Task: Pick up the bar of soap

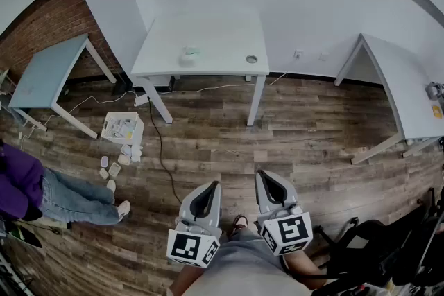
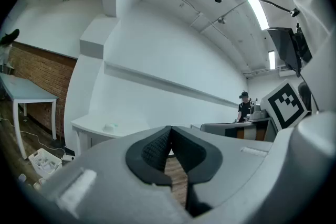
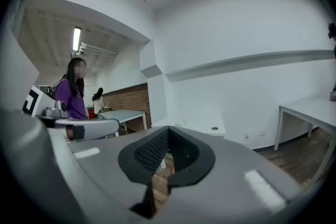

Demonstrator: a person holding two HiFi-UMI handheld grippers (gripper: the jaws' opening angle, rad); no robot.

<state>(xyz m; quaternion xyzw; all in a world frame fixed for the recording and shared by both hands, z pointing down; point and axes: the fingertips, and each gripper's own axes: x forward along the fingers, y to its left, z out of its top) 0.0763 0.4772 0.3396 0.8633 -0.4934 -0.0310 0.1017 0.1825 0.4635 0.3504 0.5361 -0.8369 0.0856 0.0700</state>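
Bar of soap (image 1: 189, 55): a small pale lump with a greenish tinge. It lies toward the front left of the white table (image 1: 208, 31) by the far wall, well apart from both grippers.
Left gripper (image 1: 208, 190): held level at the person's waist, its dark ribbed jaws pressed together with nothing between them.
Right gripper (image 1: 267, 184): just beside the left one and tipped slightly down, likewise clenched on nothing.
Step in hand: the approach, by my reading; no part of the pick-up is done yet.
Doing it well: cross the wood floor to the table's front edge, skirting the black cable (image 1: 161, 142) and the white basket (image 1: 123, 114). Spread one gripper's jaws before reaching in. Come in low and level over the tabletop so the pads straddle the soap's narrower sides. Close gently (a bar of soap is likely slick and could squirt out of a pinch on its rounded edge).
Head view alone: the floor plan. It shows the basket with small items spilled beside it, a person in a purple top and jeans at the left edge, and a round cable hole (image 1: 252, 59) in the tabletop.
Left gripper view alone: the soap (image 2: 110, 127) side-on, left of the closed jaws, and a distant figure in a cap at right.
Right gripper view alone: the brick wall and the person in purple at left. The soap there is too small to be sure of.
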